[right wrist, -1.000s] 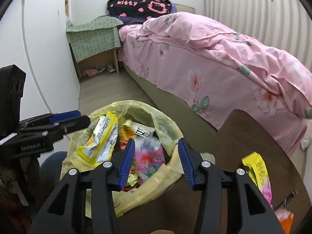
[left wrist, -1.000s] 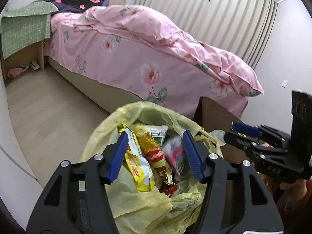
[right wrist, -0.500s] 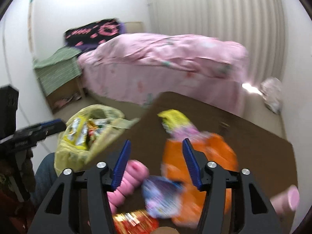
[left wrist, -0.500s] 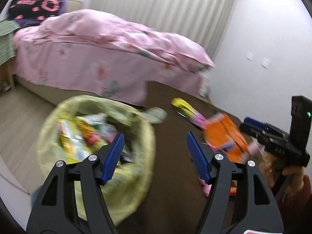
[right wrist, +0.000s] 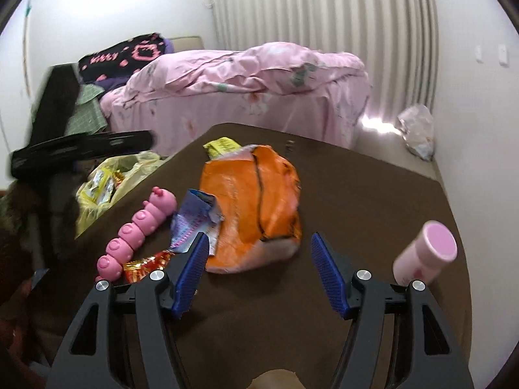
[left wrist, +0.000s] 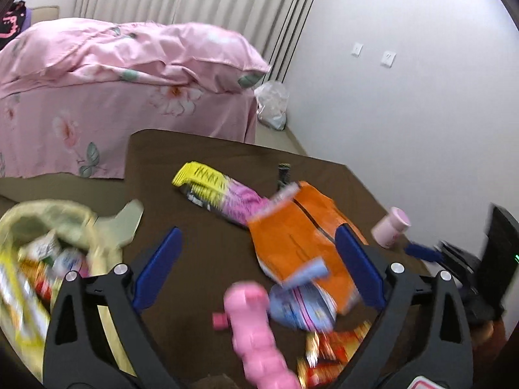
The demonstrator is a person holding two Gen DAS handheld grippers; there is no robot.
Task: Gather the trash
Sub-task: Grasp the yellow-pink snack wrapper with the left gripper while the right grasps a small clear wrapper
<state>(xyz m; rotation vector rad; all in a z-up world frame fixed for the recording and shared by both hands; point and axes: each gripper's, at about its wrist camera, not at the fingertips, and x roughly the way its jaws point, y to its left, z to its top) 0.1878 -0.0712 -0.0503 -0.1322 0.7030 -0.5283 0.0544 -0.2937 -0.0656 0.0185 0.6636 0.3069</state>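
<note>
A crumpled orange snack bag [right wrist: 251, 207] lies near the middle of a dark brown table [right wrist: 373, 194], with several other pieces of trash around it. Touching its left side is a torn blue and purple wrapper [right wrist: 194, 220]. Just beyond its far end lies a yellow and pink packet [left wrist: 220, 191]; its black print is too blurred to read. A red and gold wrapper [right wrist: 144, 264] sits at the near left, beside a pink caterpillar toy [right wrist: 136, 230]. A pink bottle [right wrist: 425, 253] lies tilted at the right side of the table, well apart from the bag.

The right gripper [right wrist: 259, 269] hovers over the table just short of the orange bag, jaws spread wide and having just been opening, with nothing between them. The left gripper [left wrist: 259, 269] is also spread wide, its jaws having just opened further; the orange bag and toy show in the gap, but the pads press on nothing.

A yellow trash bag [left wrist: 42, 246], full of wrappers, sits off the table's left edge. A second ago both grippers pointed down into it; now they face the table. Behind is a bed [right wrist: 246, 90] with pink floral covers, and a black pillow [right wrist: 126, 53] whose pink lettering seems to read "Kitty".
</note>
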